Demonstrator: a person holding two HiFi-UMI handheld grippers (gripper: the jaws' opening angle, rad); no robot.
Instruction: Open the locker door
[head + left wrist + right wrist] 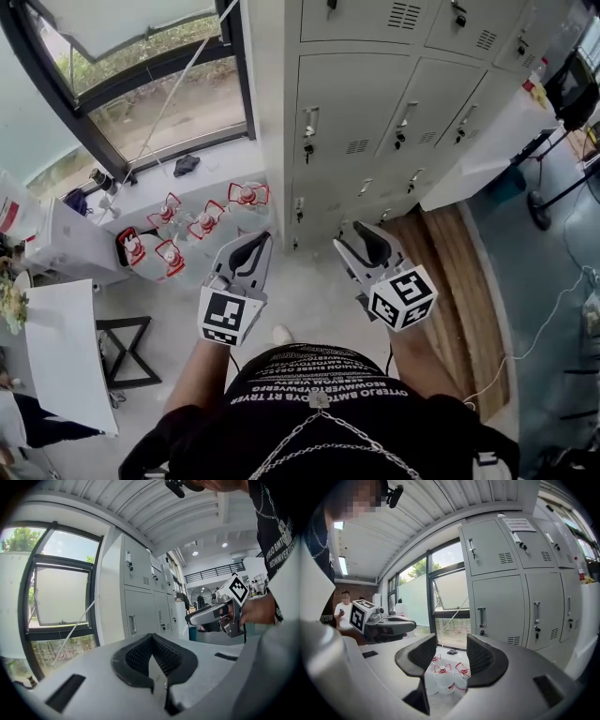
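A bank of grey lockers (403, 84) stands ahead of me with every door in view closed. The lower left door (499, 609) has a vertical handle (482, 617) and a lock under it. The same lockers (140, 611) show in the left gripper view. My left gripper (249, 246) is held low in front of the lockers, well short of them, its pads pressed together (151, 641) with nothing between them. Beside it my right gripper (361, 239) points at the lockers, also apart from them. Its jaws (451, 654) stand apart and hold nothing.
Several water jugs with red caps (202, 223) sit on the floor by the window (141, 84), left of the lockers. A white table (66, 356) and a black frame (127, 352) are at my left. A white desk (497, 141) and a cable (553, 309) are at the right.
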